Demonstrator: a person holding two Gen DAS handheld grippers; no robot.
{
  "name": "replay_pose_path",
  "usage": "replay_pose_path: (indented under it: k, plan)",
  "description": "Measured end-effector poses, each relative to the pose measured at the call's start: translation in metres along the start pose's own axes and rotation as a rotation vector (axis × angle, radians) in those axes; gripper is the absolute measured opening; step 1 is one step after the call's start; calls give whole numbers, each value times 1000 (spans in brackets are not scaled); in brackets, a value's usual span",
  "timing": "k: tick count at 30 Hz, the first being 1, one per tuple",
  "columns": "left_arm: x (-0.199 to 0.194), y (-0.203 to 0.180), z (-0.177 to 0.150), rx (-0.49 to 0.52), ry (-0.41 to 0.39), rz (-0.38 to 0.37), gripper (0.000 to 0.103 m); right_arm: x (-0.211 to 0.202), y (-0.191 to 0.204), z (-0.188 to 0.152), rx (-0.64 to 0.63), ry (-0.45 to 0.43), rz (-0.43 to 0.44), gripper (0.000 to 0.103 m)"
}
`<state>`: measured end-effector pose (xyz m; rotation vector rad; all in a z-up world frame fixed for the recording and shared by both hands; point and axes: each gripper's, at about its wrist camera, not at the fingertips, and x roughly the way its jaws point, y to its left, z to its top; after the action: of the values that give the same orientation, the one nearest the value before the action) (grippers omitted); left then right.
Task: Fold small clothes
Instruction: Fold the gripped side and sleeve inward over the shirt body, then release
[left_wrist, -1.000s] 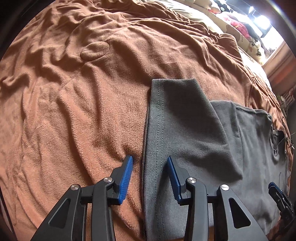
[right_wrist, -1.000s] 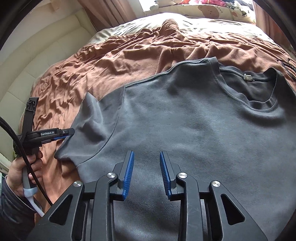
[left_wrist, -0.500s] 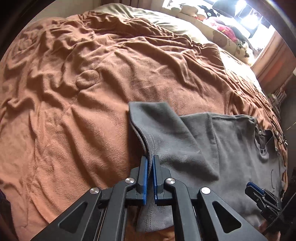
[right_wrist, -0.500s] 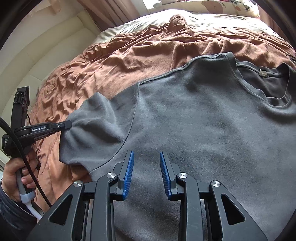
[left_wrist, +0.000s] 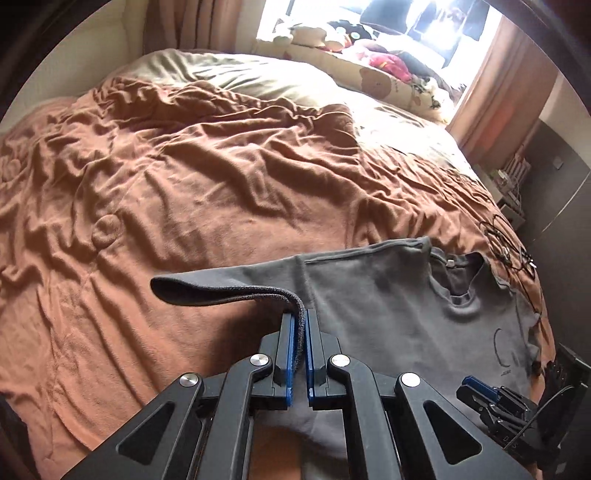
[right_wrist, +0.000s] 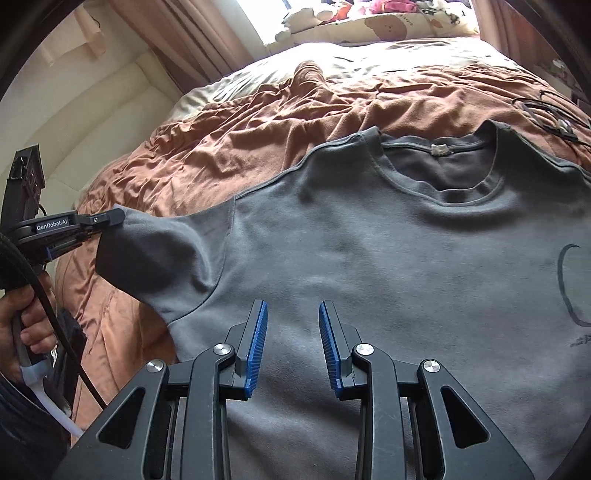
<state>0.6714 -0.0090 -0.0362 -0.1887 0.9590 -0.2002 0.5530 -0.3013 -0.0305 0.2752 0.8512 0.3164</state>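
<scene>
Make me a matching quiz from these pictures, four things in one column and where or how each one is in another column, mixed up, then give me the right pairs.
Things:
1. T-shirt sleeve
2. Right hand-held gripper
3. Brown blanket
4. Neck label

States:
A. Spread wrinkled over the bed
B. Pinched in the left hand-held gripper and lifted off the bed
C. Inside the back of the grey T-shirt collar
D. Jaws apart, above the T-shirt's front, nothing between them

Pairs: 1-B, 2-D, 3-A, 4-C
</scene>
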Motion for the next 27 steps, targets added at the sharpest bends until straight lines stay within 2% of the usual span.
replay_pose_path:
  k: [1,3,4,5,12,16,18,20,21,23,27]
  plan:
    - [1,-10,1,14,3,-8,5,-4,-4,-1,6,0,-3,31]
    - [3,-27,1,36,8,-26,5,-12,-12,-5,22,-3,-13,47]
    - [4,-37,0,44,14,-39,5,-16,-15,-6,30,-9,-13,60]
    - [7,-46,-1,57,22,-46,5,-21,-18,-7,40,-18,-8,67]
    - [26,-103,-10,136,66,-90,5,-43,-45,-17,81,-31,-7,68]
    - [43,-132,-20,186,122,-163,6,-49,-58,-20,110,-27,-10,68]
    - [45,-141,-24,210,140,-172,18,-51,-63,-21,117,-23,-12,68]
    - [41,-140,-24,204,128,-178,53,-49,-65,-20,118,-13,-10,68]
    - [38,-137,-23,196,112,-174,58,-48,-66,-20,122,-10,-2,70]
    - [34,-127,-19,181,84,-144,60,-47,-65,-20,127,-8,0,74]
    - [40,-100,-17,128,101,-89,60,-37,-61,-17,112,1,3,74]
